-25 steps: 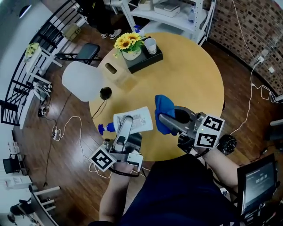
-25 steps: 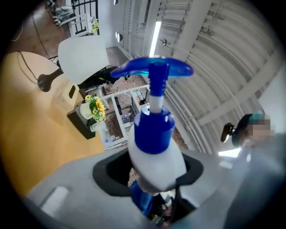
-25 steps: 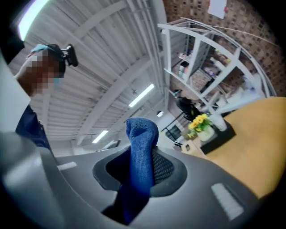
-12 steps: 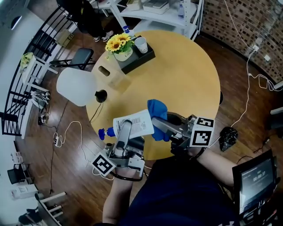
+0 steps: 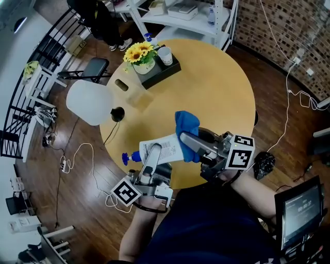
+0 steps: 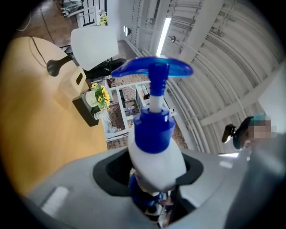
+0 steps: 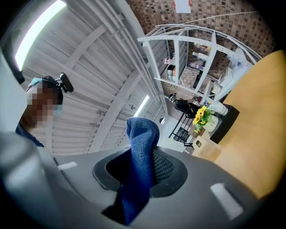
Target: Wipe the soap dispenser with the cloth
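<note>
**Dispenser in L gripper, cloth in R gripper, both over near table rim**

L gripper (image 5: 150, 158) is clenched on the dispenser (image 5: 164, 146). In the left gripper view the jaws press the white body from both sides, w/ the blue collar and pump head sticking out past the tips. In the head view the dispenser is held clear of the table (image 5: 216, 87), tipped nearly onto its side above the near rim. Its label faces up and the pump points left, out past the rim.

R gripper (image 5: 188, 140) grasps the cloth (image 5: 186, 124). The right gripper view shows the blue cloth pinched between the pads, a folded hump standing beyond the tips and a tail hanging back toward the camera. In the head view the cloth sits just beside the dispenser's upper right corner; can't tell if they touch. The R gripper's jaw overlaps the dispenser's right end.

On the far side of the table is a black tray (image 5: 161, 70) w/ sunflowers (image 5: 138, 51) and a white cup (image 5: 165, 54), and a wooden box (image 5: 127, 88) next to it. A lamp (image 5: 91, 102) w/ a white shade is at the left rim. A white shelf (image 5: 180, 15) stands behind the table.
</note>
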Demonstrator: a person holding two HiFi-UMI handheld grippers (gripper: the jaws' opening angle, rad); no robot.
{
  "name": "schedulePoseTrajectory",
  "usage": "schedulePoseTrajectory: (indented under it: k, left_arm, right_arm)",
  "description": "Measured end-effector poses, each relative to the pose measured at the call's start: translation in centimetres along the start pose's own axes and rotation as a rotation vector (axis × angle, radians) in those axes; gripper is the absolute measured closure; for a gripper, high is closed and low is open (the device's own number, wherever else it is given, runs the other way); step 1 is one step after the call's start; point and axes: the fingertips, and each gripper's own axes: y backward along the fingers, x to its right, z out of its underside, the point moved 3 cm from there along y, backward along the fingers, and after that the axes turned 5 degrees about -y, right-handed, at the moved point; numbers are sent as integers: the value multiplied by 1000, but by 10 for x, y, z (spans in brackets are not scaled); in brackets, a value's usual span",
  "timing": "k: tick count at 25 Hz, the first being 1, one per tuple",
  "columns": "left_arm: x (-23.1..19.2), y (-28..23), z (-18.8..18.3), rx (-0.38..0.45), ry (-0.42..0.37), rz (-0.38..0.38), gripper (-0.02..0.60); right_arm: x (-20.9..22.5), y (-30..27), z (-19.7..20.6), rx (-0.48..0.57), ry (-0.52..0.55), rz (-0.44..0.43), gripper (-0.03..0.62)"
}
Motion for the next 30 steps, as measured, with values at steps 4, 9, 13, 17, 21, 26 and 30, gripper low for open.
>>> schedulePoseTrajectory:
  k: [4, 9, 13, 17, 21, 26, 30]
  left_arm:
    - [1, 1, 7, -12, 4, 8, 359]
    - [-7, 0, 1, 17, 13, -18, 360]
    - [-26, 0, -2, -21, -147, -91, 360]
    - [-86, 6, 3, -189, -505, -361, 359]
    - [-143, 13, 19, -325, -661, -543, 360]
    - [-188, 19, 61, -525, -868, -641, 360]
    - [-218, 28, 78, -622, -949, -689, 359]
  right_arm:
    - [27, 6, 10, 30, -127, 42, 499]
    - [42, 18, 42, -24, -247, 73, 499]
    - [52, 33, 55, -106, -189, 149, 499]
    - [89, 56, 48, -192, -2, 382, 497]
    - [121, 78, 49, -288, 175, 552, 497]
    - [168, 111, 78, -445, 192, 751, 496]
    - [210, 132, 101, -572, 210, 877, 496]
